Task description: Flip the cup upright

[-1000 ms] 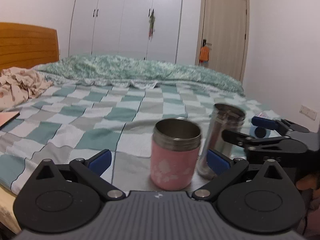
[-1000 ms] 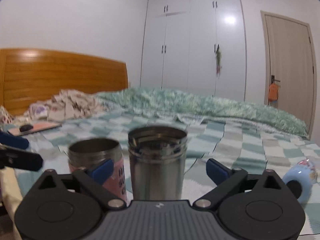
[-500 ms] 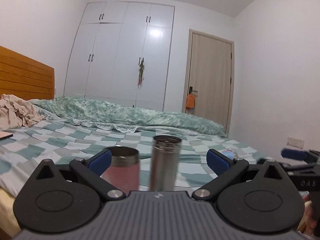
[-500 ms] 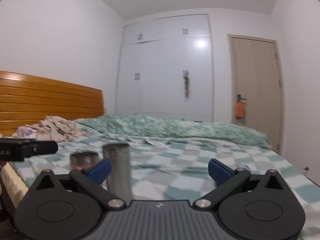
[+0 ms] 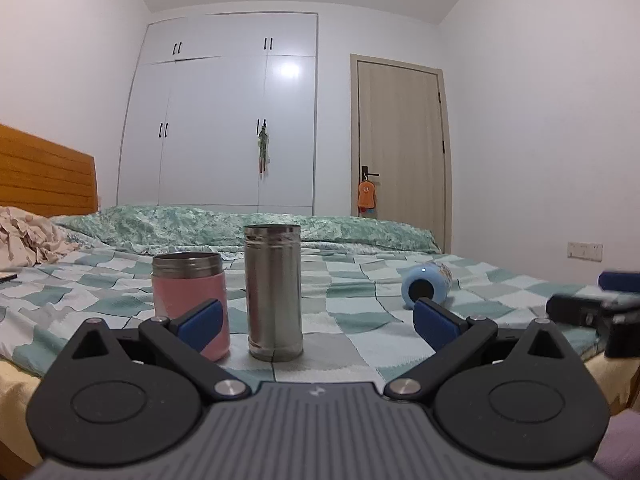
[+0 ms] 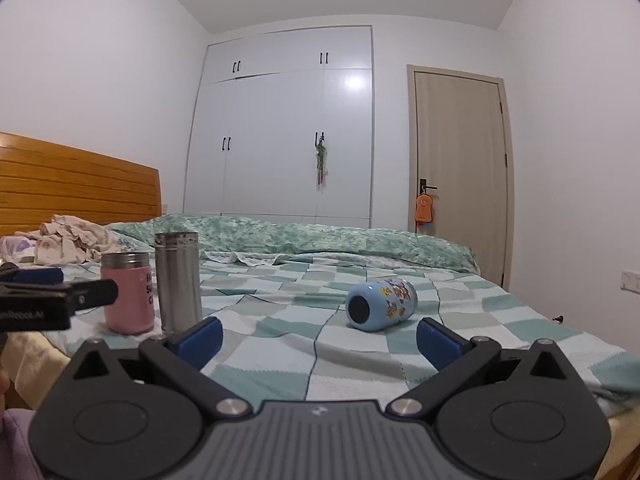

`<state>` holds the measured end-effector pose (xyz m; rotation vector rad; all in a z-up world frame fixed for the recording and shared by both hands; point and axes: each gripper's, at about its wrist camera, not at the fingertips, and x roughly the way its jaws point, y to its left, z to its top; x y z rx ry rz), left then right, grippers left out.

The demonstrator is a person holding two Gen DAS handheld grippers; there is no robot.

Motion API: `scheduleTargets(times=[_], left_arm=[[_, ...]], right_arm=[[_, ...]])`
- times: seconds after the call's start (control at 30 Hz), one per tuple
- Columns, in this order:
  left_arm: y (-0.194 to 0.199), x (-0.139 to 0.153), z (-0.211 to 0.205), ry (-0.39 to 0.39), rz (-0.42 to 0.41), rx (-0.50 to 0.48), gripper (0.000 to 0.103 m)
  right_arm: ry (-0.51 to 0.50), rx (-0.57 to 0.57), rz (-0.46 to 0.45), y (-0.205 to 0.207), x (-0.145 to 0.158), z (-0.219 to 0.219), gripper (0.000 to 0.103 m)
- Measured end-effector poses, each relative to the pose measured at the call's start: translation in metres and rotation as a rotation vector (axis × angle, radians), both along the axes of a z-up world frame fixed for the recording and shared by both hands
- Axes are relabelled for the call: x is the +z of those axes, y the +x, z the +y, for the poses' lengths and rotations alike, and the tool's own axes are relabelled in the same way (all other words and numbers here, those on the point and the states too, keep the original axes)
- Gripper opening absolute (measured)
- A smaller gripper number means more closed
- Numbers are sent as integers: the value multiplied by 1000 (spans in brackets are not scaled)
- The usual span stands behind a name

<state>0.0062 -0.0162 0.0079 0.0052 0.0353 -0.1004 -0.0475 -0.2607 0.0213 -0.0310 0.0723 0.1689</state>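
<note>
A light blue cartoon-print cup (image 6: 381, 305) lies on its side on the checked bedspread, its dark end facing me; it also shows in the left wrist view (image 5: 426, 284). A pink cup (image 5: 189, 302) and a tall steel cup (image 5: 273, 292) stand upright, also visible in the right wrist view: the pink cup (image 6: 128, 291) and the steel cup (image 6: 178, 286). My left gripper (image 5: 316, 316) is open and empty, short of the steel cup. My right gripper (image 6: 318, 334) is open and empty, short of the blue cup.
The checked bedspread (image 6: 280, 320) covers the bed; a folded green quilt (image 6: 320, 240) lies at the back. Crumpled clothes (image 6: 68, 240) lie by the wooden headboard (image 6: 80, 188). The left gripper's fingers (image 6: 60, 300) reach in from the left edge. The wardrobe and door stand behind.
Both grippers have pulled back from the upright pink and steel cups and levelled out. The right gripper has swung right, and the blue cup on its side now lies ahead of it.
</note>
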Motion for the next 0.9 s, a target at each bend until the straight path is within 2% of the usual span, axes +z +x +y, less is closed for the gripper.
scheduleTargets(times=[0.2, 0.9], left_arm=[[-3, -5, -7, 30, -20, 6, 103], [-5, -8, -7, 20, -24, -20, 103]], right_arm=[[11, -20, -13, -2, -2, -2, 103], [-2, -38, -19, -2, -5, 4, 103]])
